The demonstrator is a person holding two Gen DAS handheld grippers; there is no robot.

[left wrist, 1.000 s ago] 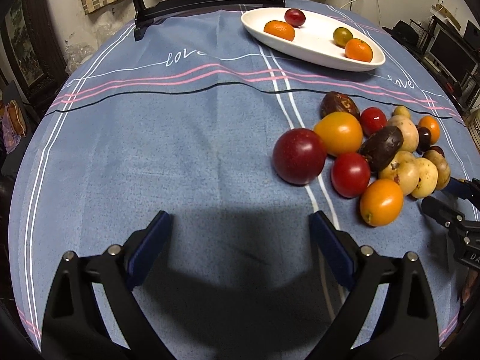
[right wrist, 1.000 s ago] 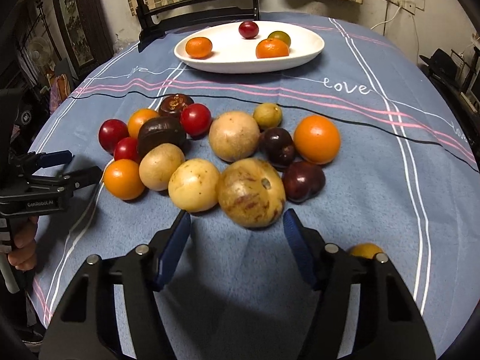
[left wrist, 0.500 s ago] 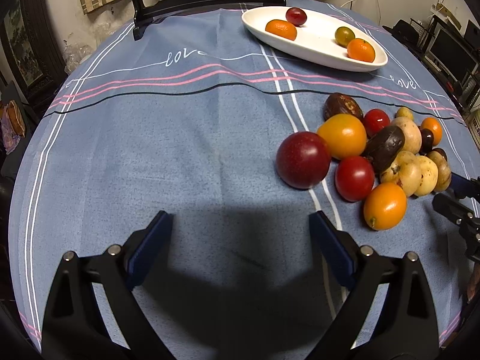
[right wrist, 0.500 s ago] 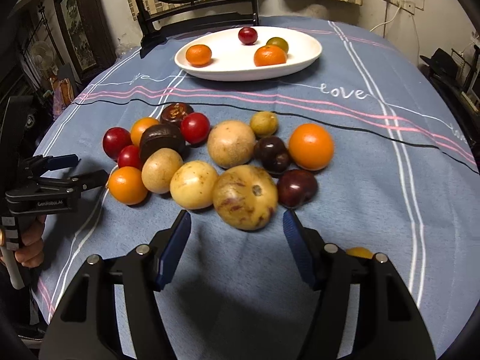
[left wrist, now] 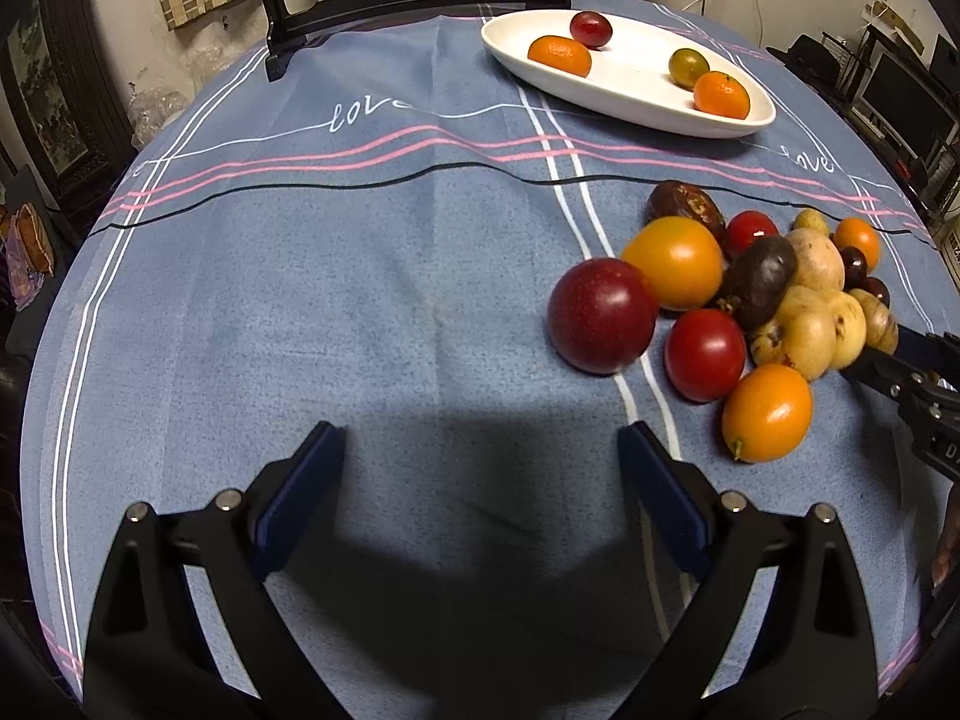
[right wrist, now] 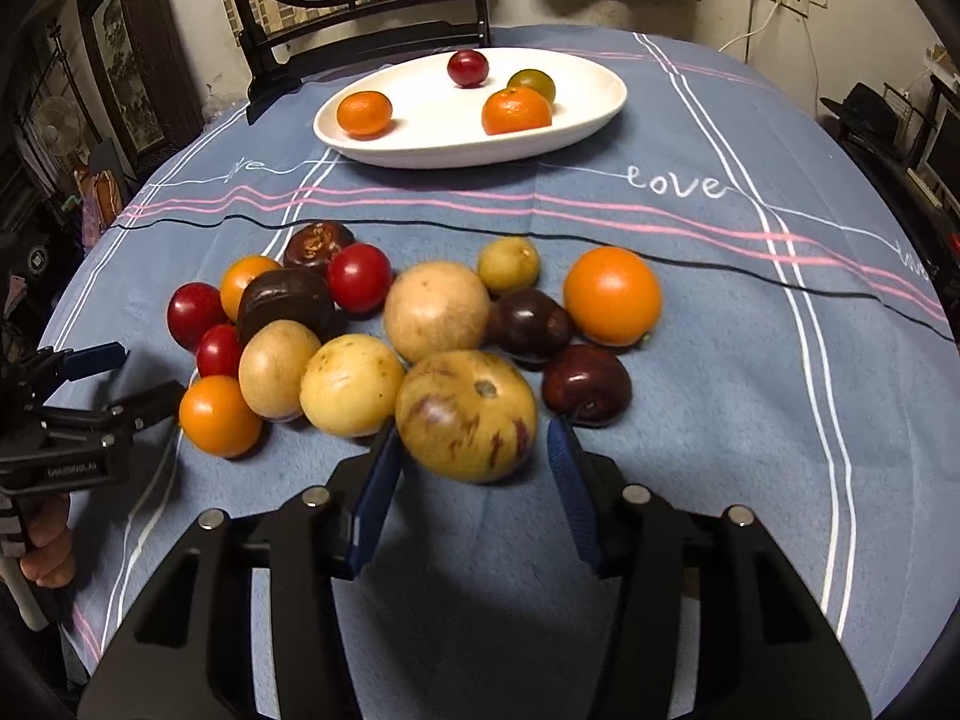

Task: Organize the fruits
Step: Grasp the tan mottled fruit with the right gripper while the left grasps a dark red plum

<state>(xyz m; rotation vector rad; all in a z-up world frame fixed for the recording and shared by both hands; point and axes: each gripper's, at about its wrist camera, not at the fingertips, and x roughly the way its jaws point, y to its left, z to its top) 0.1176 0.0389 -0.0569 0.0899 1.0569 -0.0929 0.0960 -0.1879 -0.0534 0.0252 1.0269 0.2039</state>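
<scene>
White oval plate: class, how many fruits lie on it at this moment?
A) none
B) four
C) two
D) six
B: the white oval plate holds four fruits, namely two orange mandarins, one small dark red fruit and one greenish fruit; every other fruit lies on the blue tablecloth.

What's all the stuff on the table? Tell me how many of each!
Cloth: one, blue with stripes, covering the table.
Plate: one, white, far side.
Plate fruits: four; two orange, one red, one greenish.
Red fruits: three, pile's left.
Orange fruits: three, pile's edges.
Dark fruits: four, purple-brown, in pile.
Tan fruits: five, pile's middle.
Chair: one, black, behind the table.
Left gripper: black, open over bare cloth.
Right gripper: black, jaws just closing around the nearest tan fruit.
</scene>
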